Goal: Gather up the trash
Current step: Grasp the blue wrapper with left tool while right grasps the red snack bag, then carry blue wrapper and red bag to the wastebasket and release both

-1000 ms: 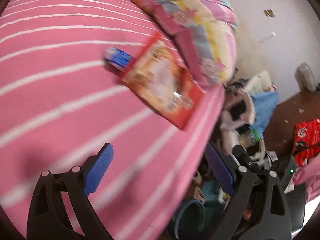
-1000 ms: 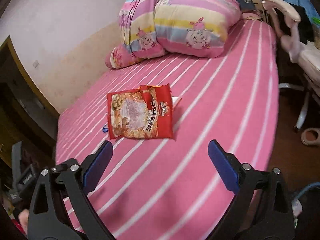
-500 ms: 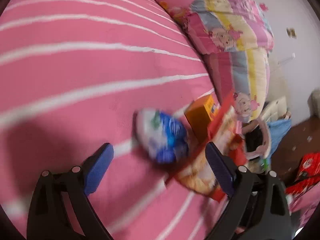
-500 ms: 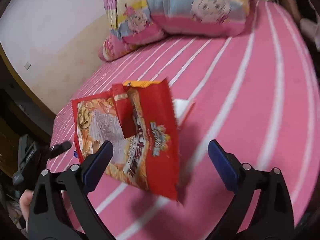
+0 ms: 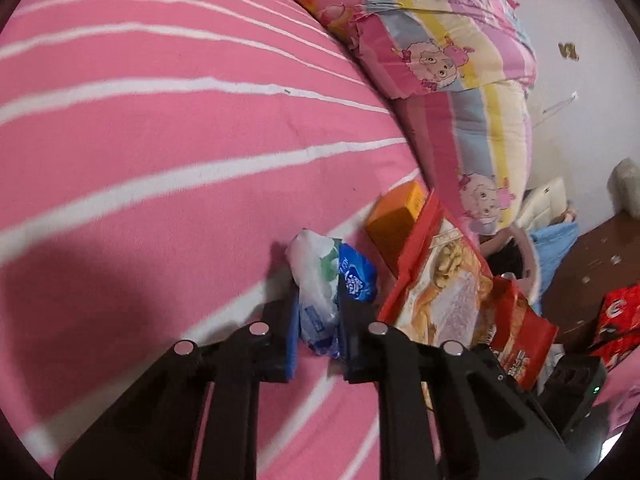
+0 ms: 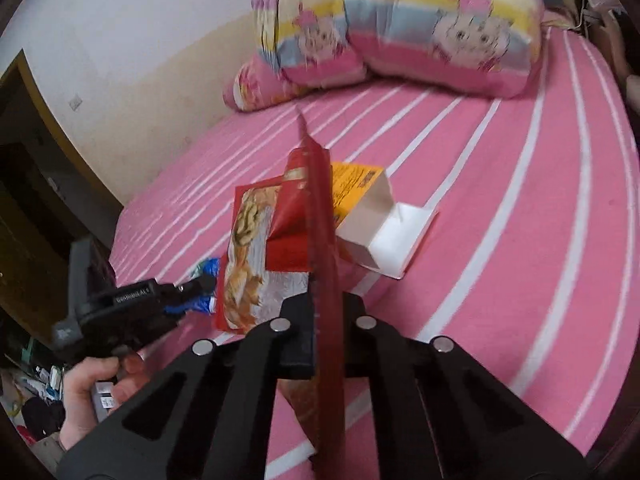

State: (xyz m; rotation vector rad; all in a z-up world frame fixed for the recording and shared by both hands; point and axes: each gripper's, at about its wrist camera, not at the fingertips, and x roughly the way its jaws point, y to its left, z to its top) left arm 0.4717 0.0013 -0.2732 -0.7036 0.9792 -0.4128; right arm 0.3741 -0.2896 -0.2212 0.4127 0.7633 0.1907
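My left gripper (image 5: pixel 319 322) is shut on a blue and white plastic wrapper (image 5: pixel 328 280) lying on the pink striped bed (image 5: pixel 160 140). It also shows in the right wrist view (image 6: pixel 188 288), with the wrapper (image 6: pixel 206 270) at its tip. My right gripper (image 6: pixel 326 312) is shut on the edge of a red snack bag (image 6: pixel 292 240), held edge-on. The bag also shows in the left wrist view (image 5: pixel 448 292). An orange and white carton (image 6: pixel 372 208) lies open behind the bag; it also shows in the left wrist view (image 5: pixel 396 216).
A folded cartoon quilt (image 6: pixel 420 28) and a pink pillow (image 6: pixel 256 88) lie at the head of the bed. Beyond the bed edge are a chair with clothes (image 5: pixel 536 220), a brown floor (image 5: pixel 592 272) and a red bag (image 5: pixel 624 312).
Both grippers went from open to shut. The left closed on the blue and white wrapper, the right closed on the red snack bag and tilted it up on edge.
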